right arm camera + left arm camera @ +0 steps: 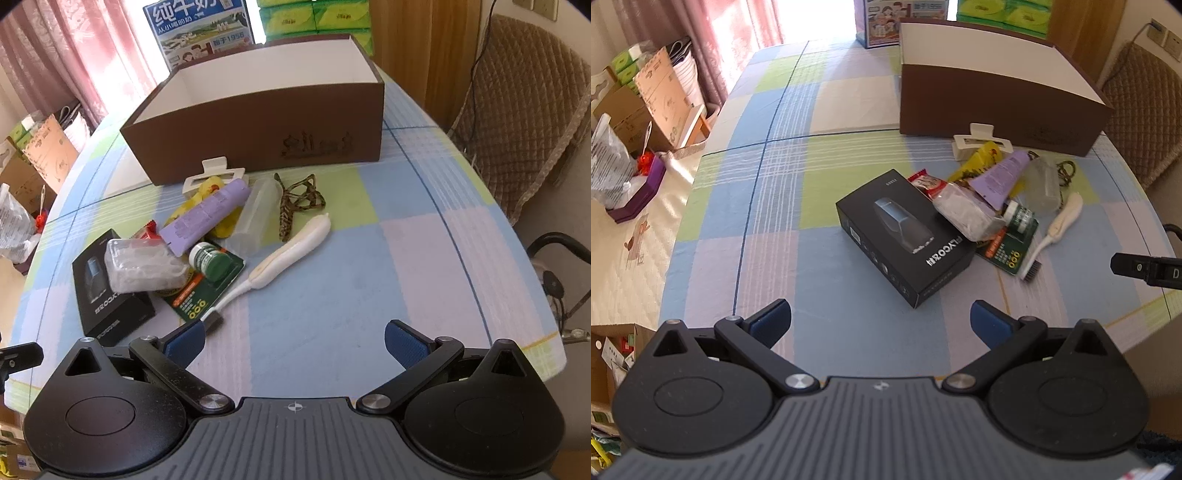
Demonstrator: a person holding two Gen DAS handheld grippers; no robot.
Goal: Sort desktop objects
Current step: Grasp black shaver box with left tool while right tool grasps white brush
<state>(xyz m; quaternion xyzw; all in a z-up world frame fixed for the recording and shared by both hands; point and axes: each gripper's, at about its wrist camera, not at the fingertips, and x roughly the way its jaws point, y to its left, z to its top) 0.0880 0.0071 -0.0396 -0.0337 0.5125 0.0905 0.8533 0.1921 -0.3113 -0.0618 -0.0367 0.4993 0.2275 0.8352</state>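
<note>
A pile of small objects lies on the checked tablecloth in front of an open brown box (258,125) (997,107). In it are a black shaver box (905,236) (107,291), a clear packet (144,267) (964,212), a purple tube (207,218) (1001,175), a green carded bottle (210,273) (1015,236), a white brush (291,251) (1060,225), a clear container (255,218), a patterned cord (295,203) and a white clip (214,173). My left gripper (881,325) is open, just short of the shaver box. My right gripper (293,345) is open, empty, near the brush head.
A padded chair (524,122) stands to the right of the table. Cardboard boxes and bags (646,110) crowd the floor on the left. A milk carton (199,33) and green tissue packs (317,18) stand behind the brown box. The table's near right part is bare cloth (424,258).
</note>
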